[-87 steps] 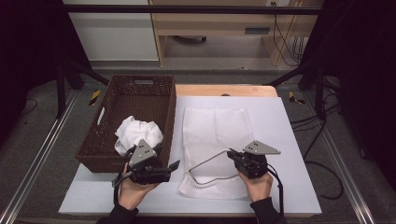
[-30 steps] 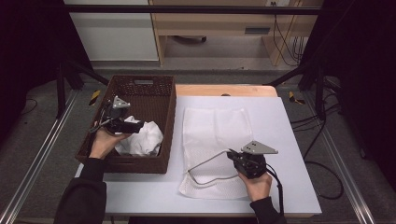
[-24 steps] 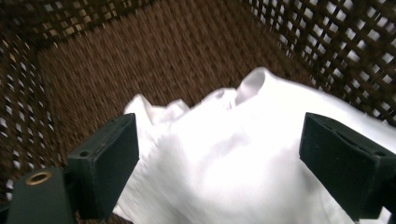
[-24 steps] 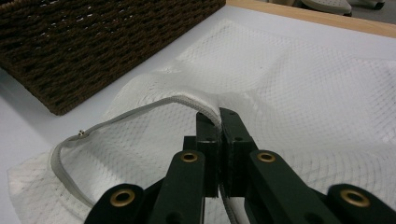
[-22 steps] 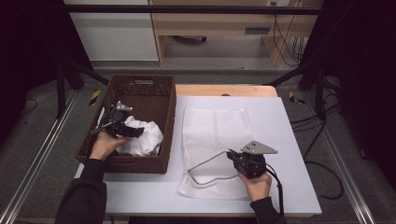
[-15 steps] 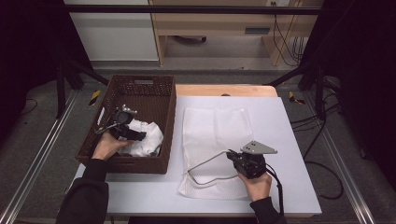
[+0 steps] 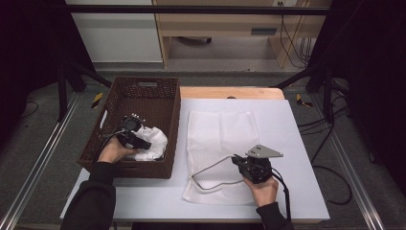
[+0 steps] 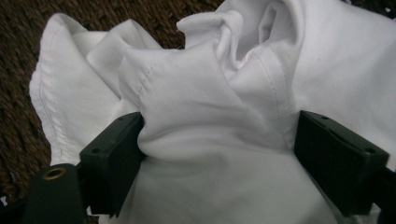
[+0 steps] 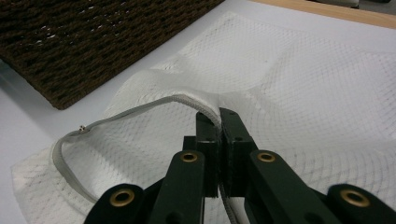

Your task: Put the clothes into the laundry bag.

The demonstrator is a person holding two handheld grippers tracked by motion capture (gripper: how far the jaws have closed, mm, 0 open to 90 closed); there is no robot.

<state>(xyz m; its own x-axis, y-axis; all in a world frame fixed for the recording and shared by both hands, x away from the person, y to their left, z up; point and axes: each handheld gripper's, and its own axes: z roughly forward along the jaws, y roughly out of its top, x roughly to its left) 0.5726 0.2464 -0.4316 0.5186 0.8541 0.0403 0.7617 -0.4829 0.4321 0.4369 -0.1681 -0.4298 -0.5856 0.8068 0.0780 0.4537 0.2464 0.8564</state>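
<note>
1. Leftmost, your left hand-held gripper (image 7: pixel 135 139) is down inside the dark brown woven wicker basket (image 7: pixel 147 91) that sits at the left of the pale counter (image 7: pixel 297 143). Its jaws stand apart on either side of a bunched fold of the crumpled white cotton garment (image 8: pixel 224 116), pressing into the cloth but not yet clamped on it.
2. That garment looks light, soft and limp. It will sag and unfurl once lifted, so take a thick gathered ridge or a stitched hem, not a single loose layer, which may slip out.
3. Mind the basket's near wall and rim: trailing cloth could catch on the rough weave as it comes up and over.
4. Further right, the white mesh laundry bag (image 7: pixel 225 134) lies flat on the counter, just beside the basket. It is thin, floppy netting and will not stay open by itself.
5. Your right hand-held gripper (image 9: pixel 219 122) is clenched on the bag's grey zipper edge (image 9: pixel 140 109), lifting it into an arch; that stiffer band is the sensible hold.
6. Nothing stands between basket and bag mouth, though the opening looks narrow for the bundle.
</note>
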